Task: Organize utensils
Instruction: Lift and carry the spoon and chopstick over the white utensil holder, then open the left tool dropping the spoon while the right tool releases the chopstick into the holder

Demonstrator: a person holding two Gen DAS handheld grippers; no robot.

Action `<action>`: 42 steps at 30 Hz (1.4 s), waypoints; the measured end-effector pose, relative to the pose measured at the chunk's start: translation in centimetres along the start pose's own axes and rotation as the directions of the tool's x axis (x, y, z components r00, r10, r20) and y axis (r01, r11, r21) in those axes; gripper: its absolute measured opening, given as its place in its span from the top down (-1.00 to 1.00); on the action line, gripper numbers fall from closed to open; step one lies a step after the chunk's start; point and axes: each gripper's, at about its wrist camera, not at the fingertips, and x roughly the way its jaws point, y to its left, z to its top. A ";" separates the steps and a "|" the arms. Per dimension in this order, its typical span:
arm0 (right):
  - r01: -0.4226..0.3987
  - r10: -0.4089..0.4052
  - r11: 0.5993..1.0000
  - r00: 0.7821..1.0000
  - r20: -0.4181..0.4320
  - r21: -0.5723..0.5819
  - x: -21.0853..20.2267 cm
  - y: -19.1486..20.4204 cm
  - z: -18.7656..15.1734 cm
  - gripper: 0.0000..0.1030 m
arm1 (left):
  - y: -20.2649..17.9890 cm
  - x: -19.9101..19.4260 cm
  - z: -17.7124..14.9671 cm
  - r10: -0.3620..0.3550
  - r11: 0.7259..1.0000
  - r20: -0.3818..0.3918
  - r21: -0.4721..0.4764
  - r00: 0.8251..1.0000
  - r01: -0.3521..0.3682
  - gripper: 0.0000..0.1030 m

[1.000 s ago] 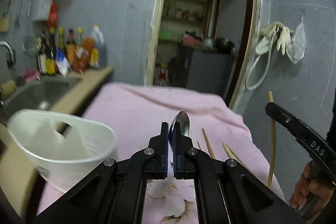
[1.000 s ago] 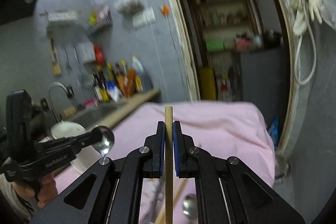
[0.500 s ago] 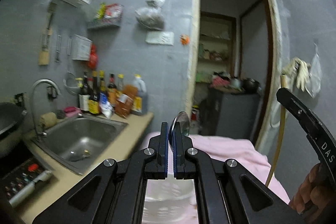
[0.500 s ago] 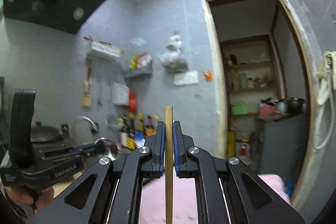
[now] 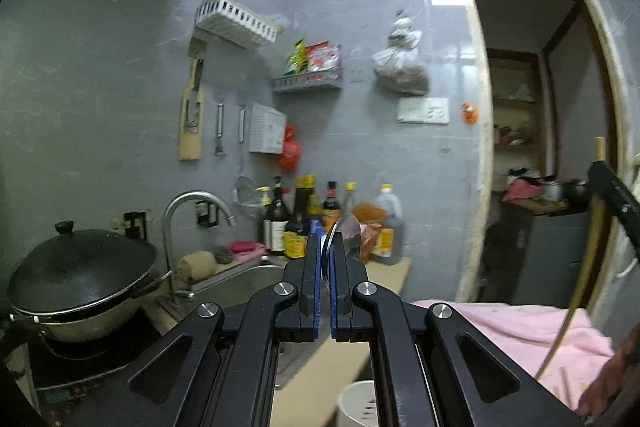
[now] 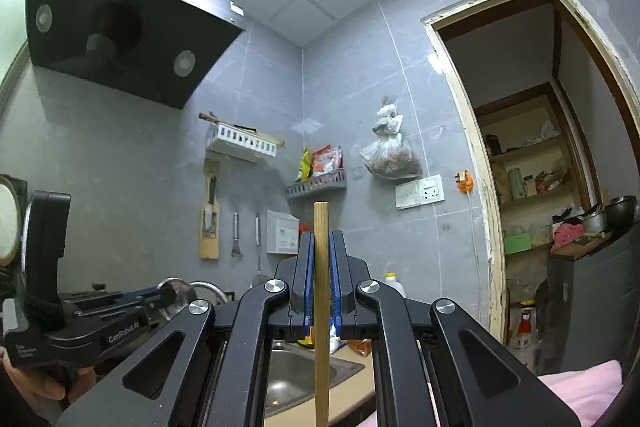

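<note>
You are mid-carry over the counter (image 5: 384,269) beside the sink (image 6: 296,371), and the white holder (image 5: 356,405) sits low beneath your left gripper (image 5: 325,291). That gripper pinches a spoon (image 5: 346,233) on edge, while the right gripper (image 6: 321,291) clamps an upright chopstick (image 6: 321,267). Next, I judge, you tip each down and lower it into the holder.

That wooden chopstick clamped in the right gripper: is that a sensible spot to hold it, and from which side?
Probably yes. The right gripper is shut on the chopstick across its thin round shaft, a little below the top end, one pad on each side. The chopstick stands upright, so coming in level and squeezing crosswise suits its narrow, straight shape.
</note>
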 end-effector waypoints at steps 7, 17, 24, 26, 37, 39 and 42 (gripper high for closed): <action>0.037 -0.037 0.999 0.998 -0.042 -0.003 1.1 -0.5 -3.3 0.90 | -1.3 3.8 -4.6 0.071 0.997 -0.070 0.032 0.995 -0.069 0.97; 0.028 -0.032 0.999 0.977 -0.212 -0.022 0.6 -1.1 -7.0 0.89 | -2.7 5.2 -8.4 0.053 0.997 -0.189 0.061 0.980 -0.042 0.94; 0.024 -0.018 1.000 0.957 -0.289 0.020 -0.7 -1.7 -7.8 0.88 | -2.2 4.9 -9.5 -0.017 0.999 -0.281 0.039 0.960 0.029 0.90; 0.024 -0.014 0.999 0.953 -0.302 0.030 -0.9 -1.8 -7.7 0.87 | -2.2 4.8 -9.4 -0.044 0.998 -0.303 0.027 0.952 0.054 0.88; 0.006 0.013 0.998 0.957 -0.290 0.063 -2.4 -1.8 -6.4 0.48 | -2.0 2.2 -6.5 -0.114 0.993 -0.242 -0.032 0.964 0.110 0.13; 0.010 0.007 0.998 0.961 -0.278 0.062 -2.8 -1.9 -5.8 0.43 | -2.1 1.4 -5.7 -0.120 0.993 -0.218 -0.033 0.969 0.116 0.09; 0.023 -0.007 0.998 0.967 -0.256 0.057 -3.8 -2.3 -4.8 0.11 | -2.5 0.3 -4.7 -0.141 0.990 -0.182 -0.042 0.973 0.136 -0.09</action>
